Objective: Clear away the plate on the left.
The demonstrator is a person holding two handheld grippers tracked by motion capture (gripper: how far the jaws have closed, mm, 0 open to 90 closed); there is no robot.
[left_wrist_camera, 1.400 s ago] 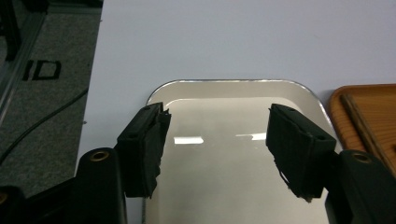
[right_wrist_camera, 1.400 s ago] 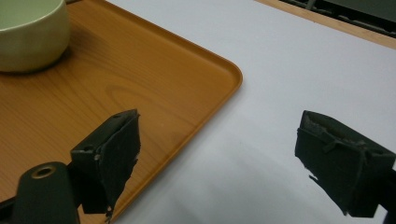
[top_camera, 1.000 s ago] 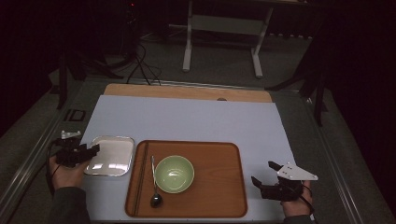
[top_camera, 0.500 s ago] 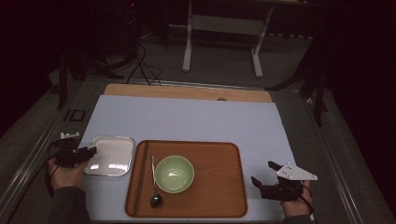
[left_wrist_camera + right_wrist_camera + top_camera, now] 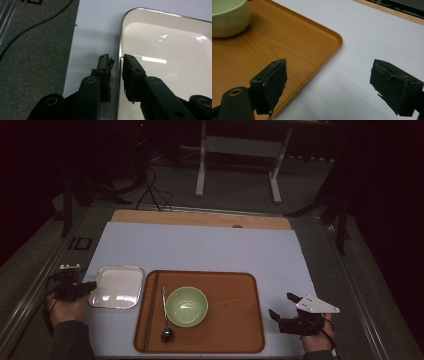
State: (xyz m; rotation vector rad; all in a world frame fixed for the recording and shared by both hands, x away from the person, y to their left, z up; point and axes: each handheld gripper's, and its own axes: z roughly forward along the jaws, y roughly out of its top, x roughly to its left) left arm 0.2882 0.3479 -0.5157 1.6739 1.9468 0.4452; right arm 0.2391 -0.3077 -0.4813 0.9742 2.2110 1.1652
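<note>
A white enamel tray point(image 5: 116, 286) lies on the pale blue mat at the left. My left gripper point(image 5: 92, 286) is at the tray's left edge. In the left gripper view its jaws point(image 5: 117, 61) straddle the rim of the tray point(image 5: 162, 62) with a narrow gap; the outer jaw stands just clear of the rim. My right gripper point(image 5: 281, 304) hovers wide open over the mat, off the right side of the wooden tray point(image 5: 235, 320). One jaw of the right gripper point(image 5: 329, 82) hangs over the corner of the wooden tray point(image 5: 287, 42); nothing sits between the jaws.
On the wooden tray stand a green bowl point(image 5: 186, 306), a spoon point(image 5: 165, 320) and dark chopsticks point(image 5: 150, 310). The bowl point(image 5: 227, 17) also appears at the upper left of the right gripper view. A wooden strip point(image 5: 200, 217) borders the mat's far edge, and grey carpet flanks both sides.
My left gripper has drawn back to the left, from over the white tray to its left rim, while the tray has stayed put. The right gripper has barely moved.
</note>
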